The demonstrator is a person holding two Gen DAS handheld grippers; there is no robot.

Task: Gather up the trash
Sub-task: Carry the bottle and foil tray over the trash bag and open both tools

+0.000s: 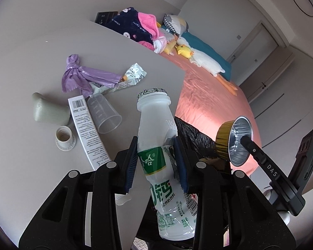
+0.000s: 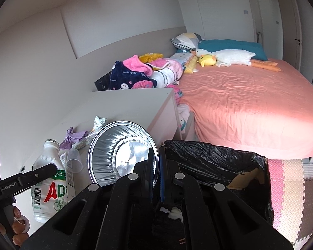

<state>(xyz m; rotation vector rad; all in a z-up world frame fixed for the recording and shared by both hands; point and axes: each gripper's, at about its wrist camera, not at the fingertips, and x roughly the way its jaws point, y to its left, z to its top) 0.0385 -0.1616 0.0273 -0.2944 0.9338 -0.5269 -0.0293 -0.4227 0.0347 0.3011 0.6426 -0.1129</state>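
Observation:
My left gripper (image 1: 155, 158) is shut on a white plastic drink bottle (image 1: 156, 123) with a green label, held up near the table's right edge; the bottle also shows in the right wrist view (image 2: 49, 179). My right gripper (image 2: 155, 173) is shut on the rim of a foil cup (image 2: 116, 156) with a gold outside, seen from the left wrist view (image 1: 235, 139). Below both is a bin lined with a black bag (image 2: 215, 162). On the grey table (image 1: 31, 73) lie a purple bag (image 1: 81, 75), a snack wrapper (image 1: 133, 76), a clear cup (image 1: 104, 112), a white box (image 1: 85, 129) and a white cap (image 1: 65, 138).
A grey-green block (image 1: 48, 112) lies at the table's left. A bed with a pink sheet (image 2: 250, 100) stands to the right, with blankets (image 2: 139, 73) and a plush goose (image 2: 229, 57). Foam floor mats (image 2: 292, 198) lie by the bin. Doors are at the far right.

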